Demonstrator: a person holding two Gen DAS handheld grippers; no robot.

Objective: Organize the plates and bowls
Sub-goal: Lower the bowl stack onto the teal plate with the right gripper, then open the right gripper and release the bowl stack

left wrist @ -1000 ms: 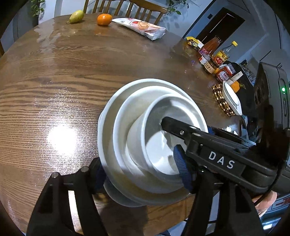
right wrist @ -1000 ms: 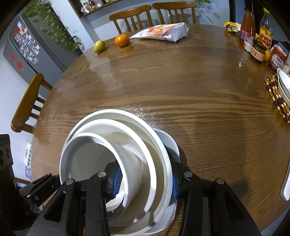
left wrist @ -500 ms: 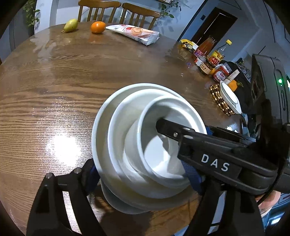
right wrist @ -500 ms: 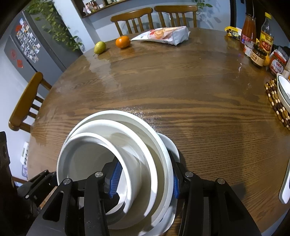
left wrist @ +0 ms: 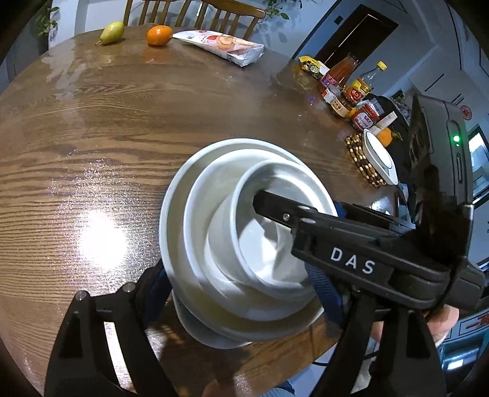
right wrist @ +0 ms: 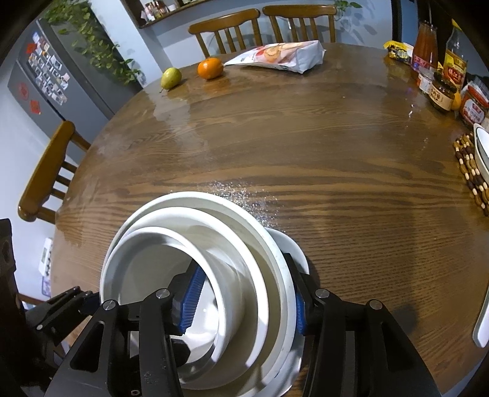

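A stack of white bowls (left wrist: 214, 232) nested on a white plate (left wrist: 211, 334) is held tilted above the near edge of the round wooden table (left wrist: 107, 122). My left gripper (left wrist: 241, 293) is shut across the stack, one finger under the plate side, the other at the inner bowl. My right gripper (right wrist: 244, 305) is shut on the same stack (right wrist: 214, 244) from the opposite side; its blue pads (right wrist: 191, 300) clamp the rims. The right gripper's black body (left wrist: 351, 253) crosses the left wrist view.
At the far edge lie a pear (right wrist: 170, 77), an orange (right wrist: 210, 67) and a snack bag (right wrist: 281, 55). Sauce bottles and jars (right wrist: 440, 76) stand at the right, beside a white dish (left wrist: 379, 155) on a beaded trivet (left wrist: 362, 162). Wooden chairs (right wrist: 262, 27) ring the table.
The stack and both grippers have drifted slightly back toward the table's near edge and a little higher. Both grips are unchanged.
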